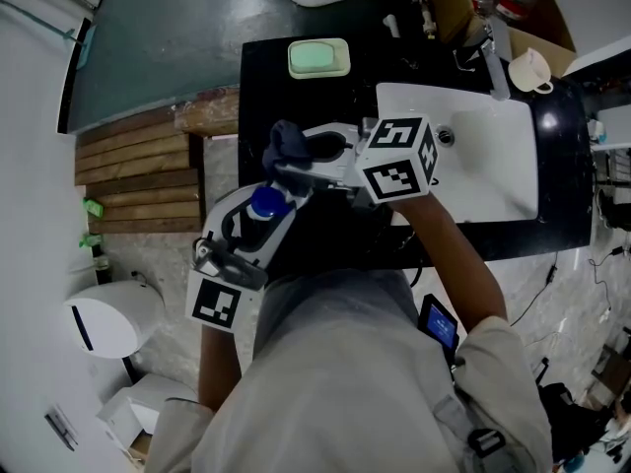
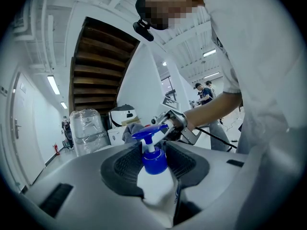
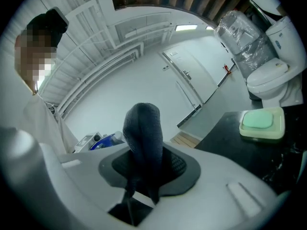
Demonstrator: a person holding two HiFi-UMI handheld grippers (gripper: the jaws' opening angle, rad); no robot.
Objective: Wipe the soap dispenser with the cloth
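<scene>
The soap dispenser (image 2: 156,186), a white bottle with a blue pump (image 1: 264,204), stands upright between the jaws of my left gripper (image 2: 156,166), which is shut on its body. My left gripper (image 1: 254,233) sits at the lower left of the head view. My right gripper (image 1: 301,164) is shut on a dark blue cloth (image 1: 289,140), which bunches up past its jaws (image 3: 143,133). The cloth hangs just above and beyond the pump head (image 2: 149,131); whether they touch I cannot tell. In the right gripper view the blue pump (image 3: 103,141) shows low at the left.
A black counter (image 1: 266,77) holds a white sink (image 1: 493,156) with a faucet (image 1: 495,62), a green soap dish (image 1: 318,57) and a white cup (image 1: 530,70). Wooden steps (image 1: 138,180) lie at the left. A toilet (image 3: 276,78) stands beyond the counter.
</scene>
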